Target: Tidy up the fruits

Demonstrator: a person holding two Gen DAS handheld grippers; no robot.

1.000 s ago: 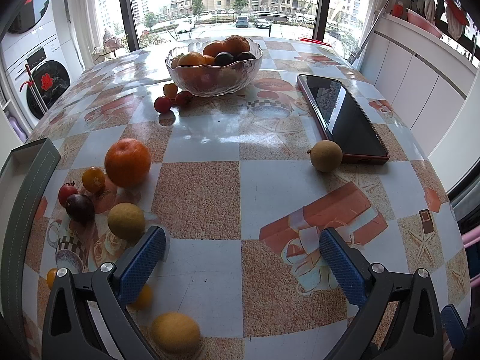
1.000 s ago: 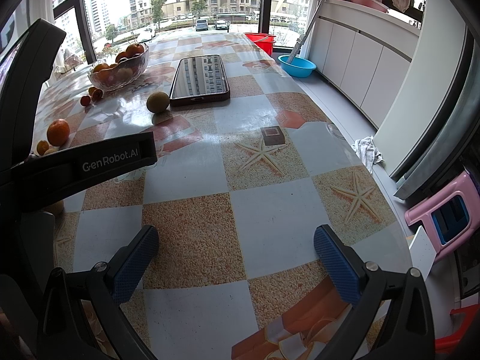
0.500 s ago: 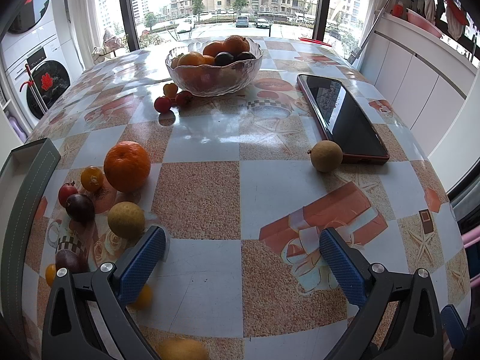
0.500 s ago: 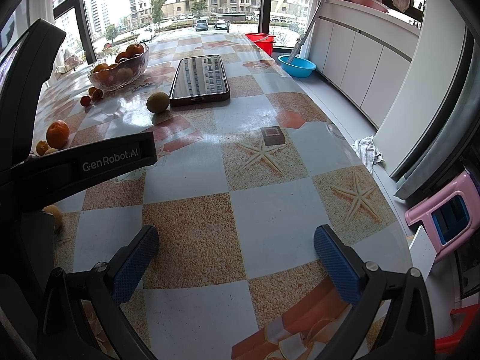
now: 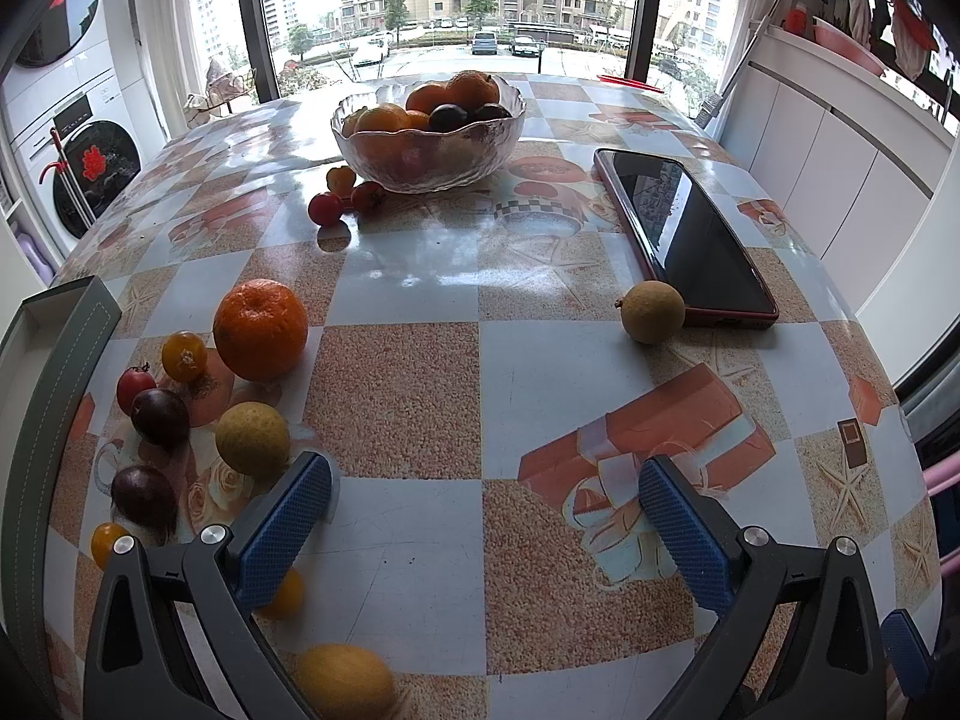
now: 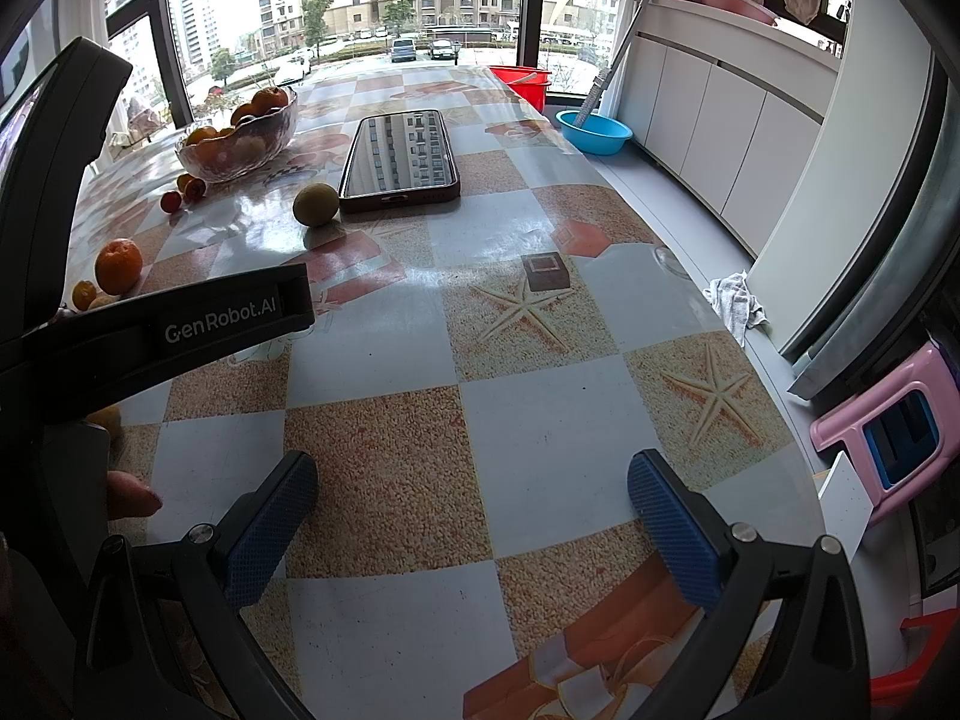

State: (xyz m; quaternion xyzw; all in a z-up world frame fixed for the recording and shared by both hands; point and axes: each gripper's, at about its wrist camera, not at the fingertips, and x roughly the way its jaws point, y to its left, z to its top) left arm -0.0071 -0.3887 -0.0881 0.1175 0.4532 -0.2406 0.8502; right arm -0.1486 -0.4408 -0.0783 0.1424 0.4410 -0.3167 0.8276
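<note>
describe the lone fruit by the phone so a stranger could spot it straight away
Find the dark phone in its red case, lying flat on the right side of the table. At its near corner sits a small round tan-brown fruit. It sits alone, away from the other loose fruit.

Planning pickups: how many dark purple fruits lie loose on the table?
2 purple fruits: one left of the yellow-green fruit, the other nearer the camera. The left claw may hide more.

- Left wrist view sits low over the bench (image 5: 420, 396), facing the glass bowl (image 5: 427, 138).
- Right wrist view looks likewise from farther right; both share bowl and phone (image 6: 401, 153).
</note>
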